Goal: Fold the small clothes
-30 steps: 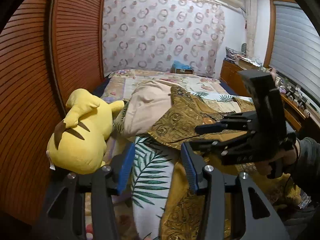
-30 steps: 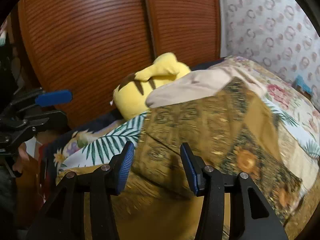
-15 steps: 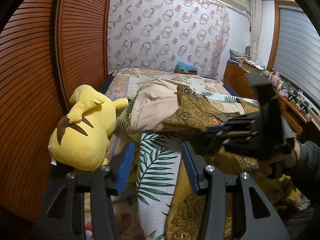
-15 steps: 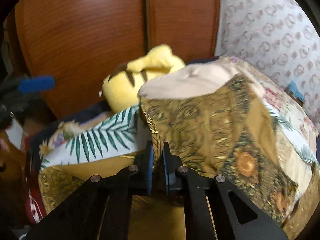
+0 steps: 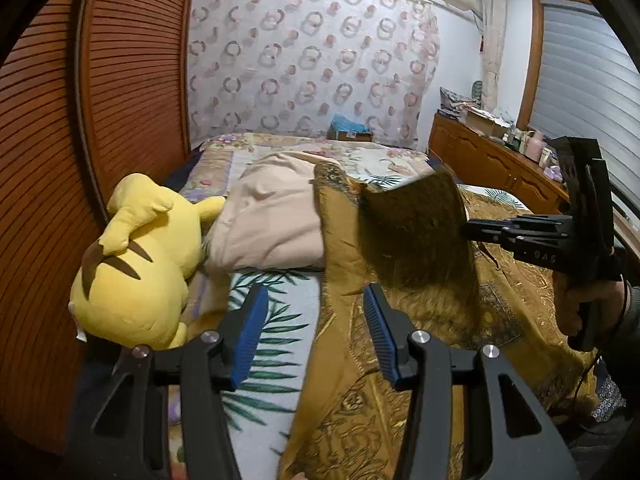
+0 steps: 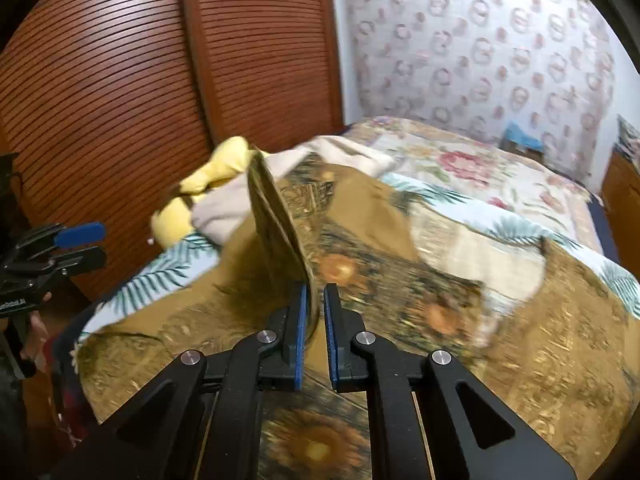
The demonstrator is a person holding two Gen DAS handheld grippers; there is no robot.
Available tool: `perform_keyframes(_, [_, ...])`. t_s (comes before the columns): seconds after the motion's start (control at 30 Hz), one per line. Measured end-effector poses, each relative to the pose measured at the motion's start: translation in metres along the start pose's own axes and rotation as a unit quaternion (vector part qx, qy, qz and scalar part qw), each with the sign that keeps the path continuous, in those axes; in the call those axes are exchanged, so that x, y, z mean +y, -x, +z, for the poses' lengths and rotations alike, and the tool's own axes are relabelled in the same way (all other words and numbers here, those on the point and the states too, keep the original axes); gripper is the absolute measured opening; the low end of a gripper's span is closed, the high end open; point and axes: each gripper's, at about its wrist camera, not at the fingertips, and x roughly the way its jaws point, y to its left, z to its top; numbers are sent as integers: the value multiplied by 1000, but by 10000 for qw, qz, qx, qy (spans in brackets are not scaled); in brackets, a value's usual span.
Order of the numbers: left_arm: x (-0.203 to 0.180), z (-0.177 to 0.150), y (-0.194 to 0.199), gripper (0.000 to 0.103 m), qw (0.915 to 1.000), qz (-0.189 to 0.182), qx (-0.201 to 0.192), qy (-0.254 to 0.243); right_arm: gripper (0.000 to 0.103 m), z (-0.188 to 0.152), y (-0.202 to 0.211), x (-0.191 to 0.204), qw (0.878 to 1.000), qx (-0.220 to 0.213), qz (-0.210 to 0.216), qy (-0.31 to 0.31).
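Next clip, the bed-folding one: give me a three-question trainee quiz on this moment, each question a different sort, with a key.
1. True or false: the right tool is shut on a raised flap of the gold patterned cloth.
2. Multiple choice: the left tool is (A) shut on the cloth, (B) open and holding nothing, (C) gripping the toy.
3. Fill in: the yellow plush toy lies beside the brown slatted ____.

Key: 1 true; 2 B; 3 wardrobe door.
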Motion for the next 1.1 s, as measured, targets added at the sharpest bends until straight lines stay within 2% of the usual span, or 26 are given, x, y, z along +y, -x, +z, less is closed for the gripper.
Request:
perform_keyframes(0.07, [-5, 3, -6, 48, 10000, -56, 34, -27, 26, -3, 5, -7, 10000, -29, -58, -63])
perform_keyframes(0.1, [-8, 3, -8, 48, 10000, -72, 41, -39, 40, -3, 7, -11, 9999, -45, -57, -89])
perform_keyframes(0.13, [-11, 6, -12, 48, 9999, -100, 56, -63, 49, -4, 10, -15, 9999, -54, -92, -106])
perform_keyframes(0.2, [-14, 9, -18, 48, 9998, -126, 85, -96, 52, -6, 13, -22, 9996, -46, -245, -104])
perform_keyframes(0.4, [-28, 24, -44, 48, 9992, -224, 215, -245, 53, -21, 15, -55, 9985, 122, -536, -36])
perform_keyframes(0.73, [-47, 53, -100, 48, 9976, -158, 486, -475, 53, -57, 10, -122, 9926, 674, -1005, -91])
perform_keyframes(0.83, [-48, 63, -117, 48, 9968, -186, 555, -537, 53, -68, 4, -132, 9911, 825, -1037, -108])
perform_keyframes(1.1, [-47, 87, -163, 48, 9951, -30, 774, -618, 53, -72, 8, -137, 9929, 731, -914, -195])
